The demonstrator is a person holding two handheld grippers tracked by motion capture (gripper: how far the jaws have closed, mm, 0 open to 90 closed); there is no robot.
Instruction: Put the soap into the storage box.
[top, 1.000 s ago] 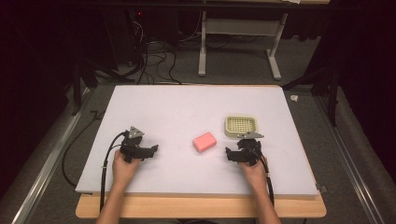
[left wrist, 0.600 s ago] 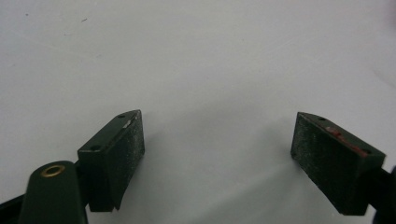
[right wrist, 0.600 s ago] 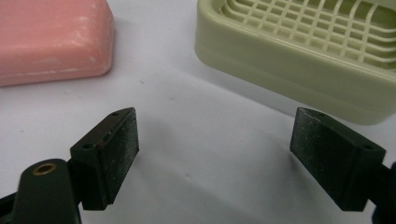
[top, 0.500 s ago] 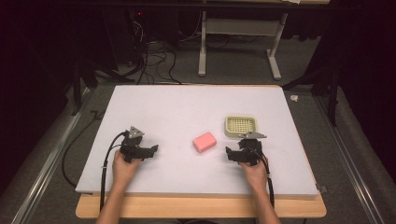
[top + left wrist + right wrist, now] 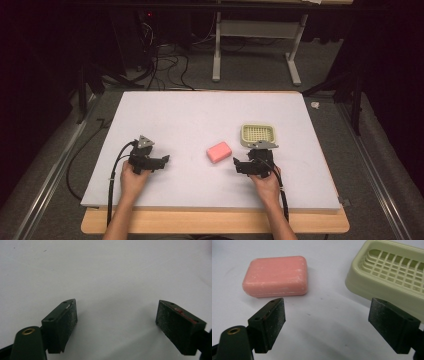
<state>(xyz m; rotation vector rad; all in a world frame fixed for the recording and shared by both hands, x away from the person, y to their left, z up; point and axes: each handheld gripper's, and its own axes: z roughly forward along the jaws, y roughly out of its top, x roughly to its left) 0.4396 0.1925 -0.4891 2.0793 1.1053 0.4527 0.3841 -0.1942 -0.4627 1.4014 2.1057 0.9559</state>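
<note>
In the high view the pink soap bar [image 5: 219, 152] lies flat on the white table [image 5: 200, 115], a little right of the frame's centre and low in the white area, with the cream slatted soap dish [image 5: 258, 135] just up and to the right of it, the two near each other but apart. The right gripper [image 5: 242, 165] sits low on the table at the lower right of the soap, near it without touching, and the dish lies directly above it in the frame. In the right gripper view its jaws stand wide apart with nothing between them but bare table; the soap [image 5: 276, 276] lies in the upper left of that frame, beyond the left jaw, and the dish [image 5: 387, 275] fills the upper right (its grid floor is clearly visible), its near wall just beyond the right jaw. The left gripper [image 5: 162, 161] rests at the lower left of the white surface in the high view, well apart from the soap, a black cable [image 5: 114, 175] trailing from it toward the bottom edge. In the left gripper view its jaws are also spread wide over plain white table, holding nothing.
</note>
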